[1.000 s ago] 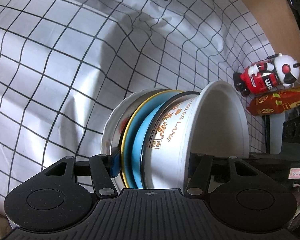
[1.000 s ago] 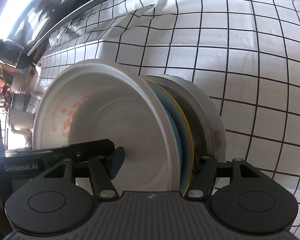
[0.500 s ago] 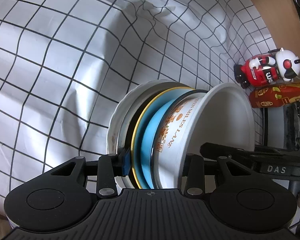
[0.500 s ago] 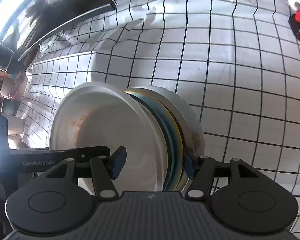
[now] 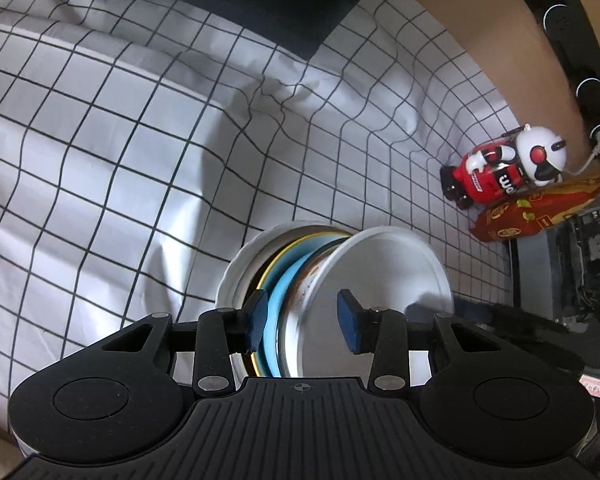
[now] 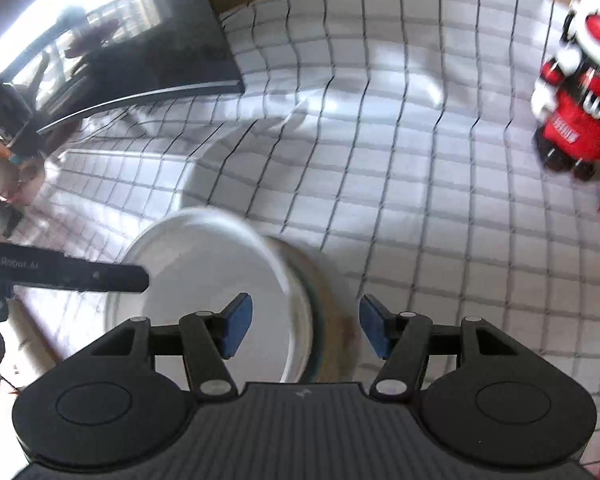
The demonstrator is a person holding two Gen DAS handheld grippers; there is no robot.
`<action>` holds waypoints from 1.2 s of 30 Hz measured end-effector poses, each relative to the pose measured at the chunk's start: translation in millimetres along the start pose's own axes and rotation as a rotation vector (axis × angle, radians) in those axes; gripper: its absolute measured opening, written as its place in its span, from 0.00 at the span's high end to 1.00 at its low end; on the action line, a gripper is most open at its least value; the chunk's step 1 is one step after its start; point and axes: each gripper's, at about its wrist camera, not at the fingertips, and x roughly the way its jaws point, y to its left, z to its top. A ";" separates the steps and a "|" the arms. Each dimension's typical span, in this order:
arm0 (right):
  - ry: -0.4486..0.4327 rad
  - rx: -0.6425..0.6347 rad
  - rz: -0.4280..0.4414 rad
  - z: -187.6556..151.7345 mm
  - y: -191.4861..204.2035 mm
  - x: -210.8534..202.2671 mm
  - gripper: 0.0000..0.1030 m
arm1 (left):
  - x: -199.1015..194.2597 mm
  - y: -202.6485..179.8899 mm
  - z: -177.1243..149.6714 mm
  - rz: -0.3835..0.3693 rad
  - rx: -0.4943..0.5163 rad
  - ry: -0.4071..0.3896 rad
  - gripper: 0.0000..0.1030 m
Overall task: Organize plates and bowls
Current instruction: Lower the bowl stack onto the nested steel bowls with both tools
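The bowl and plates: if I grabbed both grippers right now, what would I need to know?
Left gripper: open; its jaws have just been closing, but they pinch nothing. The pile shows beyond its pads.
Right gripper: open, empty, over the same pile.
Things: white bowl on top, blue plate under it, white plate at the bottom, all on the checked cloth.
Done: the dishes are stacked in one pile.
Left: no loose dish is in view, so probably just move both grippers clear.
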 end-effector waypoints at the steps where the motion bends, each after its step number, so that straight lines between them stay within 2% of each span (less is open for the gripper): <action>1: 0.024 0.015 0.047 -1.3 -0.2 2.9 0.44 | 1.8 1.0 -0.4 0.002 -0.008 0.007 0.61; 2: 0.035 0.020 0.072 -2.2 2.2 4.9 0.44 | 3.7 2.6 -0.6 0.001 -0.020 0.016 0.65; 3: 0.031 0.014 0.061 -3.0 5.7 4.7 0.45 | 6.2 4.3 -1.1 -0.004 -0.033 0.026 0.66; 7: 0.000 -0.011 0.047 0.6 15.3 0.4 0.44 | 11.2 6.8 -1.8 0.011 -0.048 0.038 0.66; 13: 0.003 -0.016 0.054 -0.7 12.1 1.1 0.45 | 3.0 8.2 -2.3 -0.026 -0.060 0.024 0.67; 16: -0.095 -0.048 -0.005 -5.9 12.4 -11.2 0.45 | -12.5 2.1 -2.9 -0.059 -0.030 -0.005 0.68; 20: -0.200 -0.059 -0.052 -8.7 9.6 -28.0 0.43 | -20.1 -1.8 0.0 -0.042 -0.018 -0.033 0.68; 28: -0.103 0.010 0.092 -8.7 11.5 -22.2 0.44 | -11.6 2.5 0.3 -0.063 -0.059 0.007 0.68; 31: -0.113 0.004 0.074 -4.7 15.6 -19.7 0.44 | -9.7 1.2 4.0 -0.055 -0.058 0.005 0.68; 36: -0.073 0.028 0.076 -5.4 12.4 -11.1 0.44 | -10.4 -1.4 2.2 -0.054 -0.037 0.000 0.70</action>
